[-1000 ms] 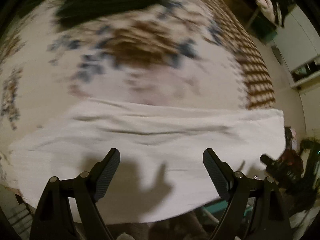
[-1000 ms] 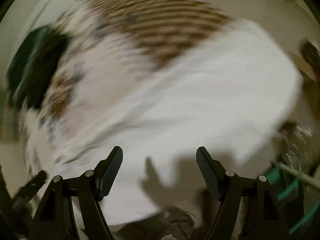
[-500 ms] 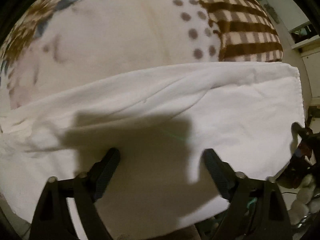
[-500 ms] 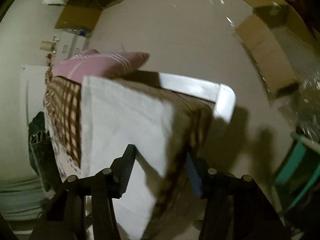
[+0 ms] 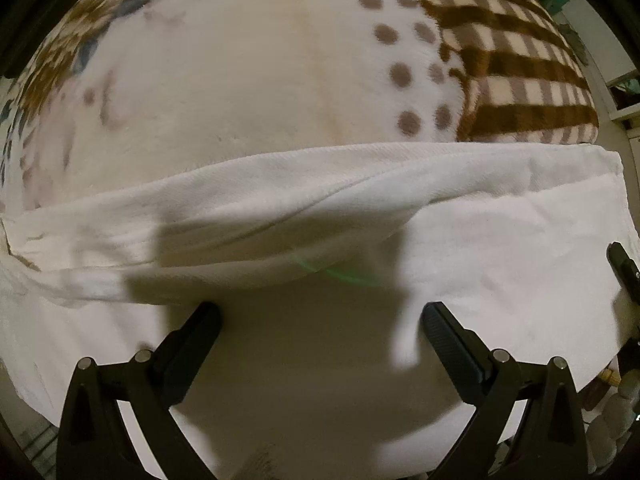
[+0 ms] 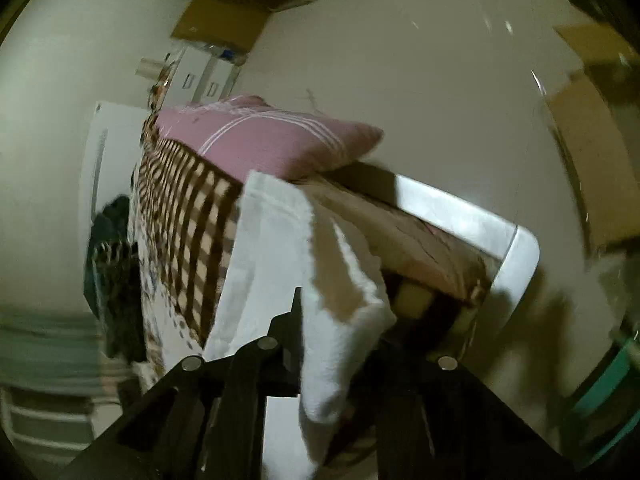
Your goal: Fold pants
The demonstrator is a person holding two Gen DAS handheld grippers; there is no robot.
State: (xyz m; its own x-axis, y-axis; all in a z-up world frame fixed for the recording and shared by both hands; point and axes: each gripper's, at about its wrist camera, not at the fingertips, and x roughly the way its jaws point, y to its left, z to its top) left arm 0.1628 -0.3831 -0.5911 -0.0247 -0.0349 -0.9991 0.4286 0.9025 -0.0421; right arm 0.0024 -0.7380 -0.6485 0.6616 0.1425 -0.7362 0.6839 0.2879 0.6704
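- While the left gripper (image 5: 320,332) points down at the white pants (image 5: 500,264), its fingers (image 5: 192,344) are spread wide and opening further, with cloth below them but nothing pinched between them.
- The right gripper (image 6: 340,344) has its fingers closing on a corner of the pants (image 6: 344,300); a fold of the white cloth is caught between them and hangs down past them.
- In the left wrist view, the pants lie flat across the bed (image 5: 240,92), in a broad white band with a long raised fold running side to side just beyond the fingers.
- Beyond the pants, the bed cover shows brown dots (image 5: 400,76), and beyond those a brown checked blanket (image 5: 520,80) touching the pants' far edge.
- At the right edge of the pants, a dark tip of the other gripper shows in the left wrist view.
- In the right wrist view, the pants reach the corner of the bed, where a pale bed frame (image 6: 516,252) wraps round.
- A pink pillow (image 6: 264,140) lies on the checked blanket just beyond the pants.
- Well beyond the pants, cardboard boxes (image 6: 588,184) stand on the floor (image 6: 400,60), blurred.
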